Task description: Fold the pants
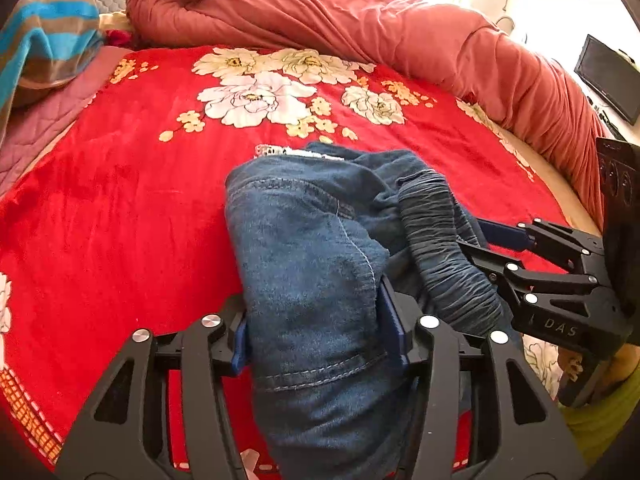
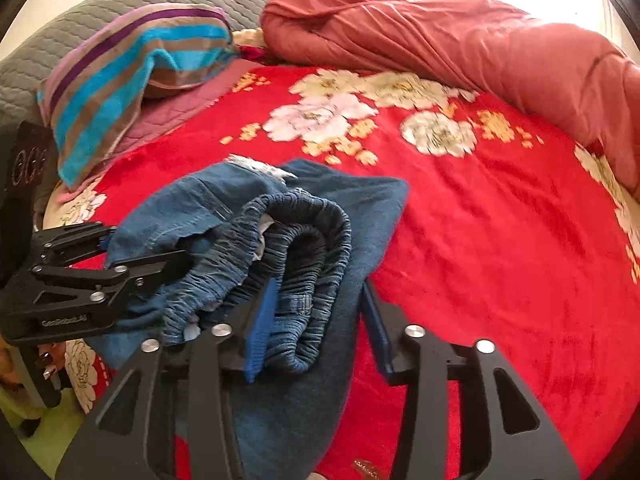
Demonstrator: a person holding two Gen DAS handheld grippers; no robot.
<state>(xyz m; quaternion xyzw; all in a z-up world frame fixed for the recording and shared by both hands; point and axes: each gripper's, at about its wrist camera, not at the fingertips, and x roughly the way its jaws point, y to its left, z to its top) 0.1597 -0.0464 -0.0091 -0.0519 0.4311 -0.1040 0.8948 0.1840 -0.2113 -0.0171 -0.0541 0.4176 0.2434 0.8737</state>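
The blue denim pants point(image 1: 312, 264) lie bunched on the red floral blanket point(image 1: 120, 208) that covers the bed, near its front edge, with the gathered elastic waistband point(image 2: 296, 240) doubled over on top.

The left gripper point(image 1: 320, 332) has a thick fold of denim between its blue pads. The jaws stand partly spread, and I cannot tell whether the pads are pressing on the cloth or only flanking it. The right gripper point(image 2: 316, 320) has its jaws apart around the waistband. The left pad point(image 2: 262, 320) lies against the elastic, while the right pad point(image 2: 376, 328) stands clear of it over the leg cloth and the blanket, so I judge it is not pinching anything.

What could go wrong from here, to my eye:

- The heap is loose and uneven, so with both sets of jaws this slack the fold could spring back or slump sideways once the grippers pull away.
- The springy elastic waistband may uncurl.
- A pad could snag a layer on its way out and drag the pile askew.
- The two grippers sit close together over the same bundle, so they could knock into each other.
- The plush blanket might ruck up under the denim.

As for containers, I see none. The only other things on the bed are a striped towel point(image 2: 132, 64) on a pillow and a rolled salmon quilt point(image 1: 360, 28) along the far side.
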